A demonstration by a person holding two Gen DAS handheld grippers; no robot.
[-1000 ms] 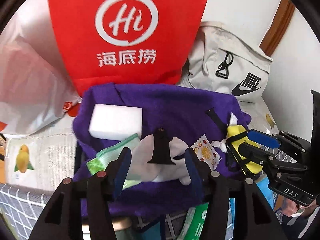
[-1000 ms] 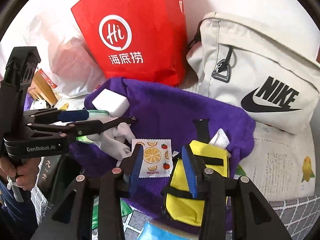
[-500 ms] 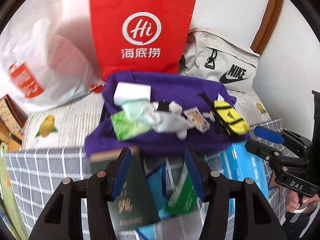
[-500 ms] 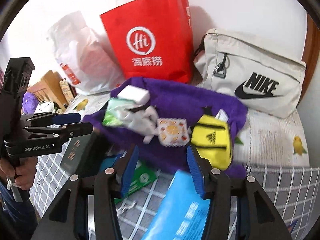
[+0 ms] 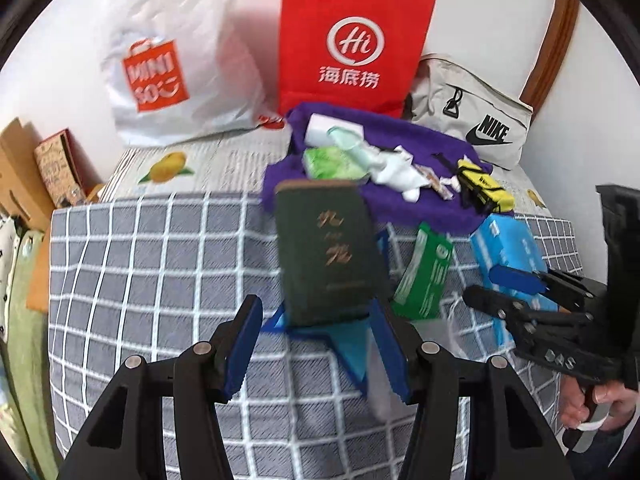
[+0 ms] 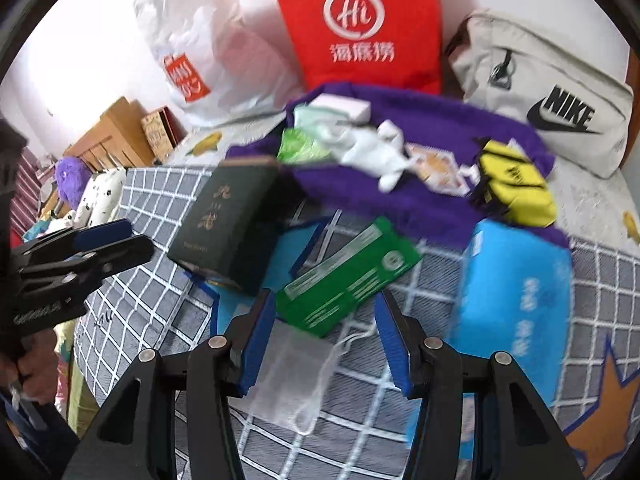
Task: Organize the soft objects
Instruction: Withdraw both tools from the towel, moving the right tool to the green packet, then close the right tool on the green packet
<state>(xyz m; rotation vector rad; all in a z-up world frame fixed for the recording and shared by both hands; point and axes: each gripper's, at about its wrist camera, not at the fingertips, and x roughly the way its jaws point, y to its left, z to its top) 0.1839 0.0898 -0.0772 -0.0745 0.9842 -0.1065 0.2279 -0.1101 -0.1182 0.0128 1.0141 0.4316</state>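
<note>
A purple towel [image 5: 400,136] [image 6: 440,120] lies at the back of the bed. On it rest a white sponge [image 5: 320,128], a green packet [image 5: 324,162] [image 6: 300,146], a white soft toy [image 5: 396,170] [image 6: 372,148], an orange-print sachet [image 6: 436,168] and a yellow pouch [image 5: 484,190] [image 6: 516,184]. My left gripper [image 5: 316,350] is open and empty, above the checked bedspread, near a dark green book [image 5: 328,256]. My right gripper [image 6: 326,340] is open and empty, over a green box [image 6: 348,276] and a clear mesh pouch [image 6: 296,380].
A red paper bag [image 5: 348,40], a white shopping bag [image 5: 176,68] and a beige Nike bag [image 5: 476,116] stand against the wall. A blue tissue pack [image 6: 516,300] [image 5: 508,248] lies at the right. Boxes [image 5: 36,172] and plush toys [image 6: 88,188] sit at the left.
Both grippers have pulled back and up from the purple towel, leaving the toy and yellow pouch on it. The book, green box and blue pack have come into view in front.
</note>
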